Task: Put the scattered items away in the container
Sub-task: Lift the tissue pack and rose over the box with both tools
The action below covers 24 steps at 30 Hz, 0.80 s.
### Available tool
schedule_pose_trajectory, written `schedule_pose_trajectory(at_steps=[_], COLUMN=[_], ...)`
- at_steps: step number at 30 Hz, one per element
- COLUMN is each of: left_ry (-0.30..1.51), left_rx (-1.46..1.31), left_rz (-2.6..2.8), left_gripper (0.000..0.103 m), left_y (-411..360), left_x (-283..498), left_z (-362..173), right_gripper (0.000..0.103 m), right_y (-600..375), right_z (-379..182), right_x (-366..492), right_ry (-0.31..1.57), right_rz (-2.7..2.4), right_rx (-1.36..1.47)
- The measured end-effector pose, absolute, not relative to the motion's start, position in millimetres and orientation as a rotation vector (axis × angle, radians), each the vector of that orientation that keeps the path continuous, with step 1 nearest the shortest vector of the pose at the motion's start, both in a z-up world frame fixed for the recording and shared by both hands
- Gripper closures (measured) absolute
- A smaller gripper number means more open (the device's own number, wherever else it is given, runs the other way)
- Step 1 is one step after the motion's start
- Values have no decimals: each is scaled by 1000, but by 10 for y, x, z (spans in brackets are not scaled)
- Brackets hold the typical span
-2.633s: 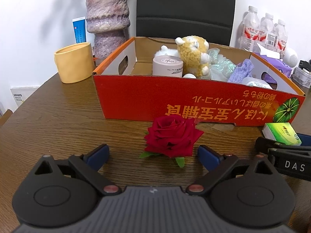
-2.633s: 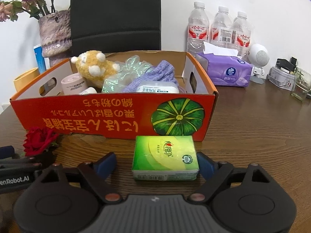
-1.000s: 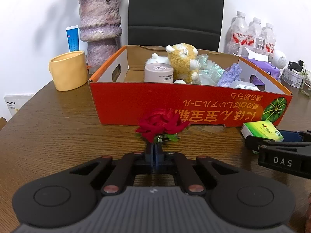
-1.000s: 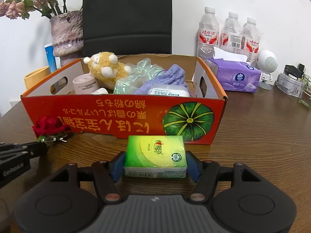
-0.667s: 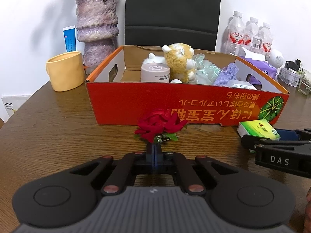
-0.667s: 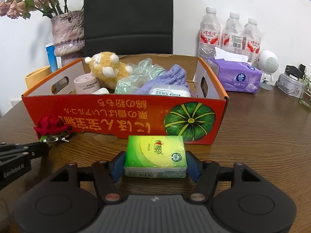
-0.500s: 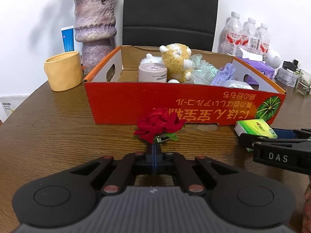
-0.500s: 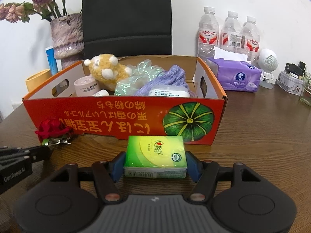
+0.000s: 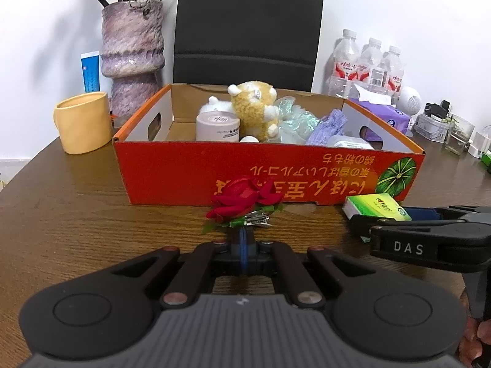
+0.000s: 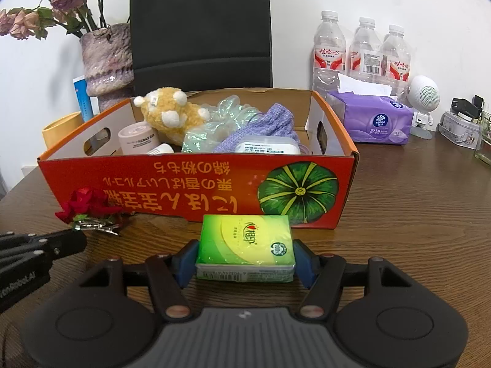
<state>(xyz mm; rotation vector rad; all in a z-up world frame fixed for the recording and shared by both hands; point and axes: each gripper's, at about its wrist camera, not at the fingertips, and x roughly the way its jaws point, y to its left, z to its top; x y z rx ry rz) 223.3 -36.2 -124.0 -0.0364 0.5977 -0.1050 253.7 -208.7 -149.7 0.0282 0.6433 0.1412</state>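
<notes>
The left claw point(image 9: 242, 239) pinches the red cloth rose clip point(image 9: 245, 197); the right claw point(image 10: 245, 260) squeezes the green tissue pack point(image 10: 245, 242). Lift both high over the orange cardboard box's point(image 10: 184, 184) near wall.

Since the first frames: left gripper point(image 9: 243, 239) now clamps the rose hair clip point(image 9: 244, 204); right gripper point(image 10: 245, 260) now pinches the green tissue pack point(image 10: 245, 242).
</notes>
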Motion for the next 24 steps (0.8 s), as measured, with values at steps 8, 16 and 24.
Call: schedule_pose_trajectory(at_steps=[8, 16, 24], left_ry=[550, 505, 509], left_rx=[-31, 1, -6], left_rz=[-113, -111, -116], left_gripper=[102, 102, 102], left_y=[-384, -436, -430], left_x=[2176, 2115, 2117], left_z=[-1178, -1125, -1130], right_gripper=[40, 40, 40], right_y=[-2087, -2089, -2062], right_z=[-1498, -1497, -1482], right_x=[2542, 2545, 2474], right_ry=[644, 644, 622], right_rz=[141, 142, 156], right_rx=[28, 28, 15])
